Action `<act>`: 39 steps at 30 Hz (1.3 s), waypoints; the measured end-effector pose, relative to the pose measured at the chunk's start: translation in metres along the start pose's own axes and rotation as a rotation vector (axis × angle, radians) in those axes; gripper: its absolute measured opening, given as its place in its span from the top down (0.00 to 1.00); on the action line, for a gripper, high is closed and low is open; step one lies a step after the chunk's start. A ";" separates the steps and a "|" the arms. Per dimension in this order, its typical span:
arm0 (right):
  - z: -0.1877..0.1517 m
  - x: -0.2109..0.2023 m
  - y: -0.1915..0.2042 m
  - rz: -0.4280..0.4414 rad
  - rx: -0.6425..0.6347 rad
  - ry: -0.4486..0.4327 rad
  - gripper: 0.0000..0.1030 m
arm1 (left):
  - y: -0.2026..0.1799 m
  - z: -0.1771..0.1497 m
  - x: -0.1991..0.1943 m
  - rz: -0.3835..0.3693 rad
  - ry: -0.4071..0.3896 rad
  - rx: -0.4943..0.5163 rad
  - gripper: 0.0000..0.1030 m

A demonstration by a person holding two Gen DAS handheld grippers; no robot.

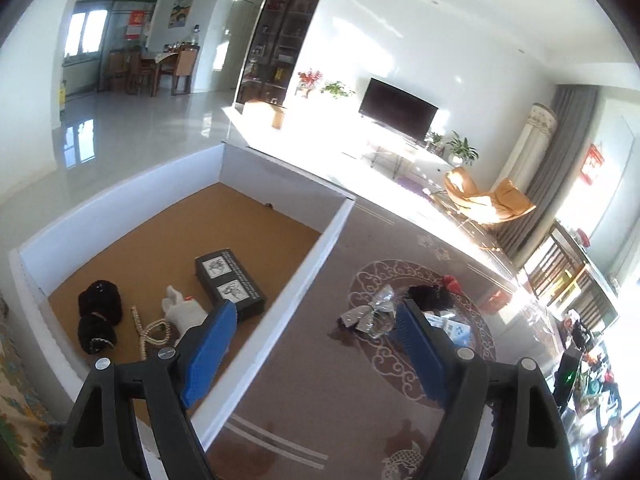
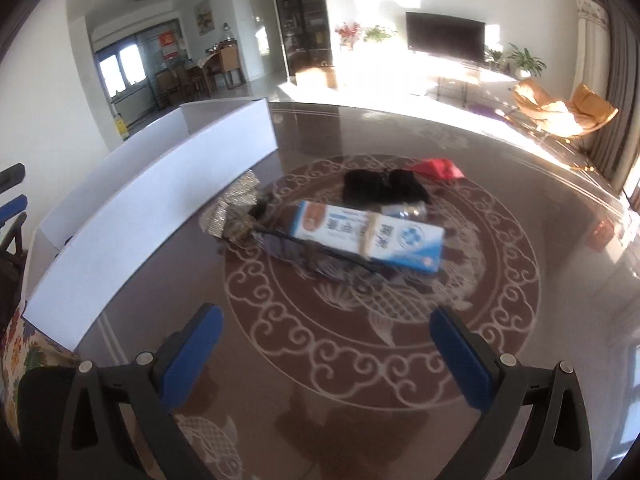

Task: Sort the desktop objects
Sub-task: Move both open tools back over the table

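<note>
Sunlight fills a living room with a TV (image 2: 445,37) and an orange chair (image 2: 560,110). Up close is a shiny brown table (image 2: 340,360) with swirly patterns. On its left side sits a white box (image 1: 280,280) with a brown floor. Inside the box lie a dark box with pictures (image 1: 230,282), a white toy (image 1: 184,308), a string of beads (image 1: 154,330) and something black and fuzzy (image 1: 98,312).

On the table, just beside the white box, is a pile: a blue and white carton (image 2: 370,240), a silver bow (image 2: 234,206), a black cloth (image 2: 380,188) and a red thing (image 2: 438,169).

The left gripper (image 1: 320,320) is spread wide with nothing in it, over the box wall. The right gripper (image 2: 326,328) is also spread wide and empty, near the pile.
</note>
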State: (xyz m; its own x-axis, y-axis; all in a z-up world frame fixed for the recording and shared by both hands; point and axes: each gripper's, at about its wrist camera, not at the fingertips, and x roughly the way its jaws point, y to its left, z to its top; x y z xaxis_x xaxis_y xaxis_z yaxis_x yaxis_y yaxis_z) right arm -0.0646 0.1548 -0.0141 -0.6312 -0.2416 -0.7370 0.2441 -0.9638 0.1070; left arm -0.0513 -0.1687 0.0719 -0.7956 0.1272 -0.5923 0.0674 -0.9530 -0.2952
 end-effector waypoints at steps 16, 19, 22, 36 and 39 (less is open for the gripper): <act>-0.079 0.001 -0.084 -0.218 0.104 0.104 0.00 | -0.138 -0.125 0.114 -0.161 0.310 0.347 0.19; -0.082 0.005 -0.083 -0.223 0.100 0.109 0.00 | -0.130 -0.141 0.132 -0.125 0.359 0.343 0.19; -0.083 0.006 -0.082 -0.224 0.104 0.107 0.00 | -0.122 -0.152 0.141 -0.099 0.370 0.343 0.19; -0.083 0.007 -0.081 -0.234 0.106 0.106 0.00 | -0.111 -0.157 0.146 -0.061 0.351 0.316 0.19; -0.084 0.007 -0.082 -0.235 0.106 0.106 0.00 | -0.111 -0.157 0.146 -0.053 0.347 0.321 0.19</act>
State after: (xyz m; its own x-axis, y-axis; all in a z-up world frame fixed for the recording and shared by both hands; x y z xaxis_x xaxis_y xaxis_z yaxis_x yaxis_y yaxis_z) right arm -0.0275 0.2410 -0.0842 -0.5795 -0.0023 -0.8150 0.0184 -0.9998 -0.0103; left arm -0.0805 -0.0007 -0.0997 -0.5415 0.2097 -0.8141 -0.2004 -0.9727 -0.1173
